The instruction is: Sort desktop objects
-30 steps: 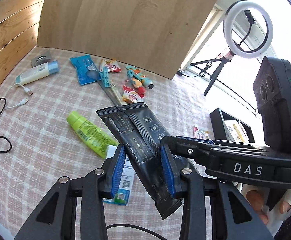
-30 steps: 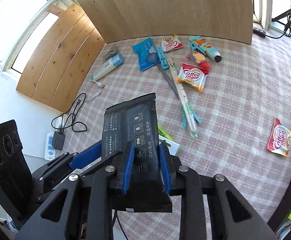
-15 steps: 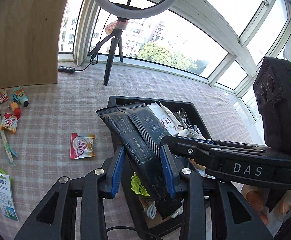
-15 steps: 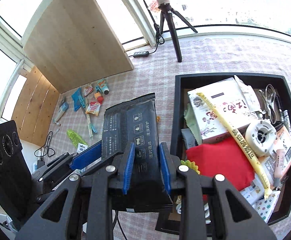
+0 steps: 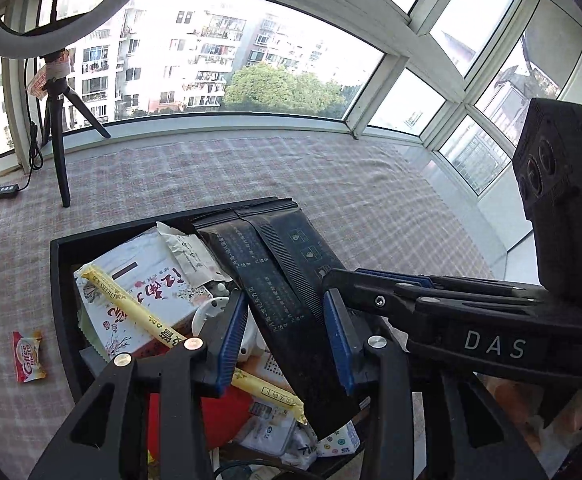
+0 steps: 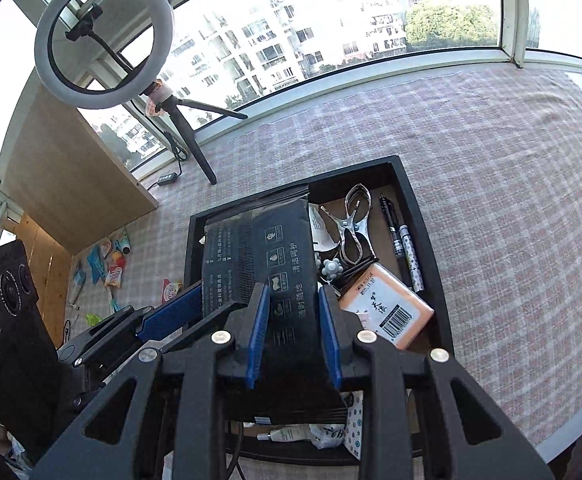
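Black wet-wipe pack hangs over the black tray in the left wrist view, between the blue pads of the left claw; its jaws are opening and the pads stand clear of the pack. A white box and a yellow stick sachet lie in the tray. In the right wrist view, the right claw grips the same pack above the tray, beside metal tongs, pens and an orange packet.
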A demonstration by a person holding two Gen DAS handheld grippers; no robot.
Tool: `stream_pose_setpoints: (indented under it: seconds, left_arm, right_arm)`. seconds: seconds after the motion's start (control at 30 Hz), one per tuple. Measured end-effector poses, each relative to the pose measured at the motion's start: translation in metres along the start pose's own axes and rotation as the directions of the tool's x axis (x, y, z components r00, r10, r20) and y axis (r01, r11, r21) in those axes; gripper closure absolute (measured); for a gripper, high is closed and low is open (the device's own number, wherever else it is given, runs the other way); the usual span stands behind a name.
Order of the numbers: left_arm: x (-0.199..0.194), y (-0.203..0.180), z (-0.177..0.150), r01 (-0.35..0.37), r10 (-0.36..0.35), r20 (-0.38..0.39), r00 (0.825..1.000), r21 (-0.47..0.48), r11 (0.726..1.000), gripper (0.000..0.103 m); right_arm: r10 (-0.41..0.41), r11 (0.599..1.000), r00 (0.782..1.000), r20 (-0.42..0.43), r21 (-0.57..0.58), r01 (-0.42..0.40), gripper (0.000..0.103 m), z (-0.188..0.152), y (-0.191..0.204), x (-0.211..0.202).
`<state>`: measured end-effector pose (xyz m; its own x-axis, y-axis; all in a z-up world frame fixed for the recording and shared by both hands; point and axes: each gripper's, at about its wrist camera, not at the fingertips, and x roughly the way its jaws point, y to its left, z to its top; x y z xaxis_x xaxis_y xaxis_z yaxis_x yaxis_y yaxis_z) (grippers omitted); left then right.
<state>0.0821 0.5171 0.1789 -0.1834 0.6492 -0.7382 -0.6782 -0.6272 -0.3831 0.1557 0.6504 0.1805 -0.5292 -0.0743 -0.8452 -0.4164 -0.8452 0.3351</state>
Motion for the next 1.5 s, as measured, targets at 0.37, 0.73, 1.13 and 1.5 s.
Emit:
stream_pose_setpoints:
  seconds: [0.37,0.73,1.13,1.5]
  left_arm:
    - [-0.007,0.021,-0.002,-0.073,0.074,0.021,0.997,-0.034,0.997,0.056]
    - [-0.045,0.060,-0.030,-0.155,0.157,0.028,0.987,-0.062,0.986,0.056]
    - [-0.132,0.179,-0.089,-0.278,0.291,0.023,0.957,-0.230,0.933,0.056]
    - [-0.228,0.326,-0.162,-0.381,0.405,-0.022,0.914,-0.391,0.838,0.056]
  right_arm:
    - [-0.032,0.999,0.999,0.032,-0.008,0.032,0.074,0.002,-0.007,0.002]
    - [-0.002,0.997,0.999,0.037,-0.076,0.004,0.070,-0.014,0.036,0.018]
    - [0.043,0.984,0.999,-0.015,-0.174,-0.045,0.062,-0.053,0.131,0.054]
    - [0.056,0.972,0.994,-0.097,-0.224,-0.077,0.061,-0.110,0.248,0.104]
